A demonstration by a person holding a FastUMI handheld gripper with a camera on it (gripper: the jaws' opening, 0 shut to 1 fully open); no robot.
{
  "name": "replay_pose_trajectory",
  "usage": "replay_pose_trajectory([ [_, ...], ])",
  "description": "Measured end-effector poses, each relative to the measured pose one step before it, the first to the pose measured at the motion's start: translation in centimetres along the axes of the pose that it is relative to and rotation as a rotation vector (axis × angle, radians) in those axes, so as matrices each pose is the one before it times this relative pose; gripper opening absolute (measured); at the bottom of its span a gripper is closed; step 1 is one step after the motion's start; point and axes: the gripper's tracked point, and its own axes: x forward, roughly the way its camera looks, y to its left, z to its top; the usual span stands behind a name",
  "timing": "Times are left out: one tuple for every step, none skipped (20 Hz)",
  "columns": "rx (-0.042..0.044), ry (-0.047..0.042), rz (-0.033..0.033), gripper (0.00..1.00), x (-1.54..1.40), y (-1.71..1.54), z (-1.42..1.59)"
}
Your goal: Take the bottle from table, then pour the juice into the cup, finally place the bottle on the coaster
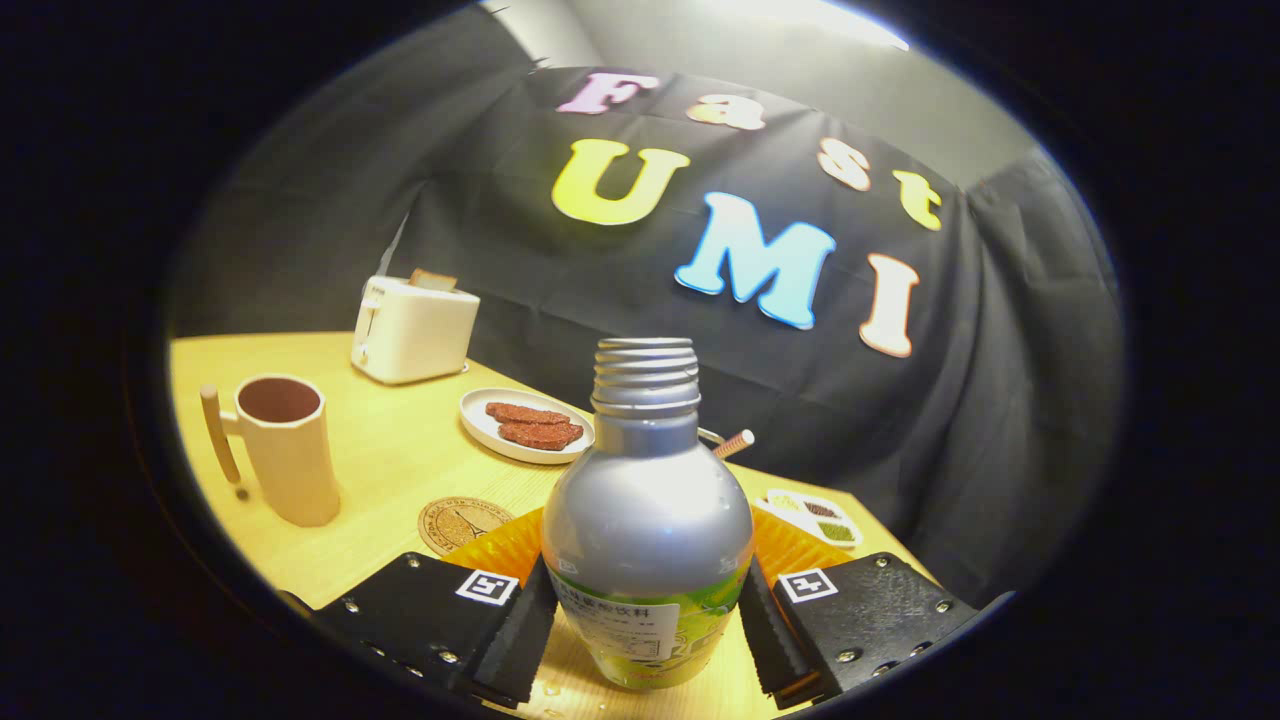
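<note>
The silver metal bottle with a threaded open neck and green label [647, 520] stands between the fingers of the hand-held gripper [648, 630], upright on the pale wooden table [400, 470]. The pads [527, 625] lie right against the bottle's lower body on both sides — whether they already press it or only touch is hard to tell, and it looks to rest on the table with no lift visible. The jaws stand about a bottle's width apart.

The step in hand appears to be taking the bottle. To do it well, close squarely on the labelled body below the shoulder, firm enough that the smooth metal cannot slip, and raise it straight up — the neck is uncapped, so any tilt could spill juice early.

The tall cream cup with a wooden handle [285, 450] waits beyond the left finger, and the round cork coaster [462, 522] lies on the table near it, just ahead of that finger
</note>
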Motion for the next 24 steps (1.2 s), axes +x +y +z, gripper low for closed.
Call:
replay_pose_trajectory([
  [-0.03862, -0.00951, 0.00276, 0.80, 0.309, 0.500, 0.660],
  [-0.03004, -0.00249, 0.00221, 0.80, 0.267, 0.536, 0.417],
  [-0.02132, -0.00322, 0.00117, 0.80, 0.117, 0.513, 0.439],
  [-0.02061, -0.00613, 0.00404, 0.80, 0.219, 0.685, 0.463],
  [-0.01779, -0.00530, 0.00601, 0.80, 0.183, 0.587, 0.457],
  [-0.02217, -0.00702, 0.00674, 0.80, 0.161, 0.627, 0.486],
  [-0.03099, -0.00867, -0.00061, 0.80, 0.132, 0.476, 0.541],
  [-0.03604, -0.00936, -0.00442, 0.80, 0.163, 0.250, 0.621],
  [-0.03611, -0.00925, -0.00506, 0.80, 0.103, 0.291, 0.586],
  [-0.03579, -0.00814, -0.00463, 0.80, 0.169, 0.407, 0.328],
  [-0.03736, -0.00770, -0.00162, 0.80, 0.027, 0.409, 0.330],
  [-0.03777, -0.00782, 0.00022, 0.80, -0.093, 0.382, 0.238],
  [-0.03716, -0.00916, 0.00147, 0.80, 0.005, 0.456, 0.301],
  [-0.03822, -0.00579, 0.00235, 0.80, 0.156, 0.477, 0.210],
  [-0.03643, -0.00464, -0.00179, 0.80, 0.075, 0.365, 0.144],
  [-0.03925, 0.00009, -0.00489, 0.80, 0.151, 0.221, 0.087],
  [-0.03367, -0.00177, -0.00473, 0.80, -0.004, 0.243, 0.040],
  [-0.02894, -0.00452, -0.00219, 0.80, 0.005, 0.234, 0.183],
  [-0.02599, -0.00541, 0.00153, 0.80, 0.028, 0.255, 0.132],
  [-0.02371, -0.00397, -0.00218, 0.80, 0.262, 0.094, 0.154],
  [-0.02357, -0.00451, -0.00175, 0.80, 0.047, 0.069, 0.140],
  [-0.02573, -0.00381, -0.00414, 0.80, 0.024, 0.105, 0.190],
  [-0.02569, -0.00575, -0.00523, 0.80, -0.009, -0.015, 0.176],
  [-0.02772, -0.00395, -0.00518, 0.80, 0.106, 0.010, 0.134],
])
